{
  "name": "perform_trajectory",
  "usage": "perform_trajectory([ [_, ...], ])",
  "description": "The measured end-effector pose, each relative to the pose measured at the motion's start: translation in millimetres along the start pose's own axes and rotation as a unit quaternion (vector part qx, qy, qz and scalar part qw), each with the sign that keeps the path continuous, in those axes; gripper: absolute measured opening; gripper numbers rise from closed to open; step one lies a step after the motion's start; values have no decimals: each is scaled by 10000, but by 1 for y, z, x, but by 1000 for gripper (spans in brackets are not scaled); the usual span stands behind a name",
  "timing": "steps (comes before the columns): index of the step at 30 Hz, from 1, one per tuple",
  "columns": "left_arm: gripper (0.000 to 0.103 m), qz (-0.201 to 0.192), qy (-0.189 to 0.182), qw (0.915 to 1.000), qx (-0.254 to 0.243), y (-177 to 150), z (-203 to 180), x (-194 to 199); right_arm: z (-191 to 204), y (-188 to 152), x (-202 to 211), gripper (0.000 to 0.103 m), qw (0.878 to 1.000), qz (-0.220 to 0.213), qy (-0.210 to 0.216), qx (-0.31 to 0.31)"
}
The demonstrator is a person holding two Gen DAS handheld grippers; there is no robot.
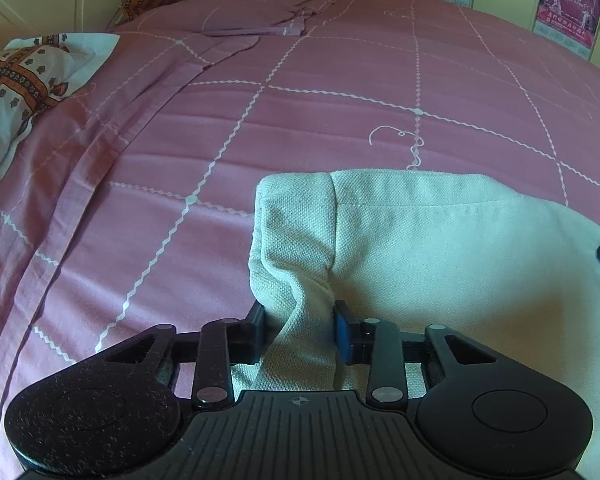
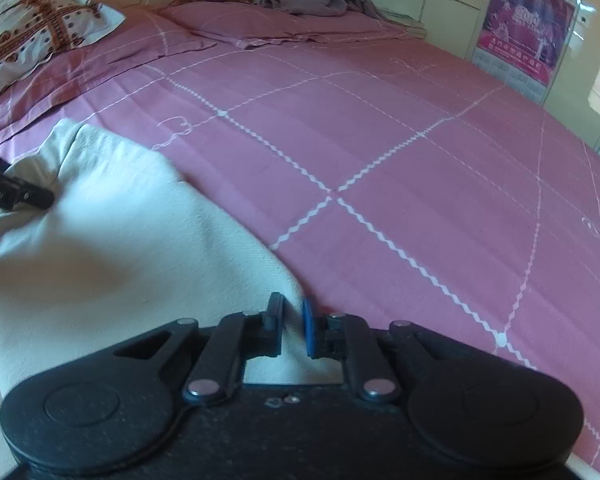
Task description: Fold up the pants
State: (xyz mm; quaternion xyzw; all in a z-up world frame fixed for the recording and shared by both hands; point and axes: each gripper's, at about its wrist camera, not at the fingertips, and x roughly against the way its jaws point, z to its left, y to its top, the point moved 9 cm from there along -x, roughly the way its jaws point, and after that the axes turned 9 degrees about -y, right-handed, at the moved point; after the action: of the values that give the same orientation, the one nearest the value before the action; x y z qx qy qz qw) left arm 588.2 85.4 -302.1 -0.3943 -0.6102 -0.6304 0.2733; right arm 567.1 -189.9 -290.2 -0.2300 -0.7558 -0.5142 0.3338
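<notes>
My left claw [image 1: 300, 328] and right claw [image 2: 292, 326] each pinch a bunched pants [image 1: 440, 248] edge at lower centre; thin bites could slip, spoiling the fold on the bed [image 1: 340, 80].

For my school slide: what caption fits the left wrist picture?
Left gripper pinches a bunched corner of cream pants above a pink bedspread.

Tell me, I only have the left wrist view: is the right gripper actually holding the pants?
Observer: Yes. The right gripper is pinching the right edge of the pants.
Operator: Is there bed free on that side?
Observer: Yes, the pink bedspread lies bare right of the pants.
Operator: Does the right view show my left gripper?
Observer: Yes, the left gripper shows at that view's left edge, dark against the white cloth, near the bunched corner.
</notes>
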Motion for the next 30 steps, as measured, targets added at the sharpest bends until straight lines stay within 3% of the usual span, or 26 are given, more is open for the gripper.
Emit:
perform_trajectory([
  [7,28,-364,-91,9993,3,-26,4,58,28,-9,113,8,9957,-883,278,-96],
  [12,28,-480,-323,9982,138,-76,14,117,85,-58,198,8,9914,-1124,653,150],
  [14,31,-362,-343,9983,296,-100,19,129,112,-85,216,8,9911,-1010,860,91],
  [16,49,-270,-321,9980,475,-123,25,138,134,-117,215,10,9939,-742,811,34],
  [19,62,-19,-564,9937,965,-149,32,153,152,-154,194,20,9968,-121,731,-316],
  [21,71,47,-809,9880,1316,-163,36,168,148,-155,202,21,9937,-132,775,-804],
  [22,83,31,-963,9836,1525,-171,37,177,142,-153,207,25,9907,-141,828,-1068],
  [24,91,-74,-1161,9737,1959,-181,42,192,130,-154,219,36,9837,-161,865,-1567],
  [26,91,-190,-1452,9593,2416,-188,44,202,117,-162,220,47,9787,-52,806,-1887],
  [30,91,-193,-1953,9330,3017,-195,35,204,94,-181,212,47,9620,271,764,-2605],
])
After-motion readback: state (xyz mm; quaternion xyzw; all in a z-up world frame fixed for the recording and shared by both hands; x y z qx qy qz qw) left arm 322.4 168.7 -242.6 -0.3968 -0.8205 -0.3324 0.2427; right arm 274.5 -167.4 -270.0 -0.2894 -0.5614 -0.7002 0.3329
